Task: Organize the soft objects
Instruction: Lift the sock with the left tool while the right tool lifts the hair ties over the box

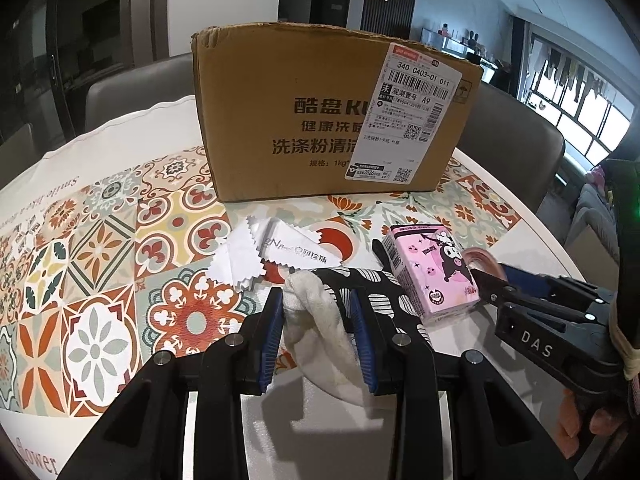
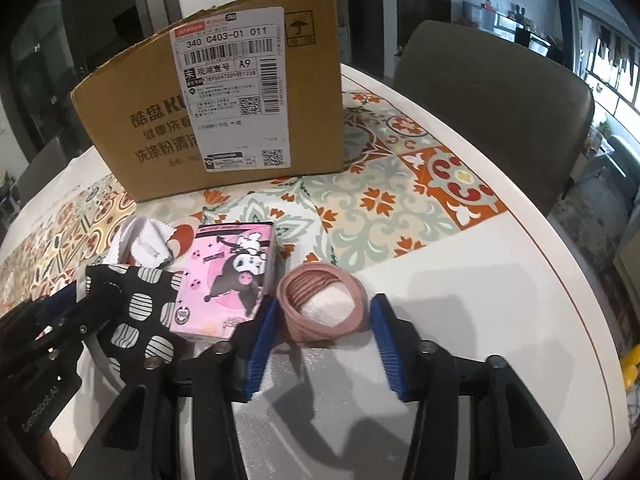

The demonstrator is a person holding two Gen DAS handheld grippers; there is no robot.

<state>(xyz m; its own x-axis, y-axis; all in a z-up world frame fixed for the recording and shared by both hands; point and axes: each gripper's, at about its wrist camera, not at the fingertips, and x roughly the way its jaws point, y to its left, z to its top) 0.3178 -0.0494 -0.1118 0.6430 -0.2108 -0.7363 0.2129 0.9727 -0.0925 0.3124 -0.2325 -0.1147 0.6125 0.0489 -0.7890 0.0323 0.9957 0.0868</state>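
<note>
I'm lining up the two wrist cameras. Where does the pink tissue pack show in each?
Left wrist view: the pink tissue pack lies right of centre, just right of the left gripper.
Right wrist view: the pack lies left of centre, beside the pink hair ties.
Shared landmark: the cardboard box stands behind it in both.

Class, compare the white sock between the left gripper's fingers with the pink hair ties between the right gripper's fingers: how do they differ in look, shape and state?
1. The white sock is one crumpled cloth piece; the pink hair ties are several thin loops stacked in a ring.
2. The left gripper pinches the sock; the right gripper is open around the ties.
3. The sock is off-white, the ties dusty pink.
Both are soft and lie near the pink tissue pack.
</note>
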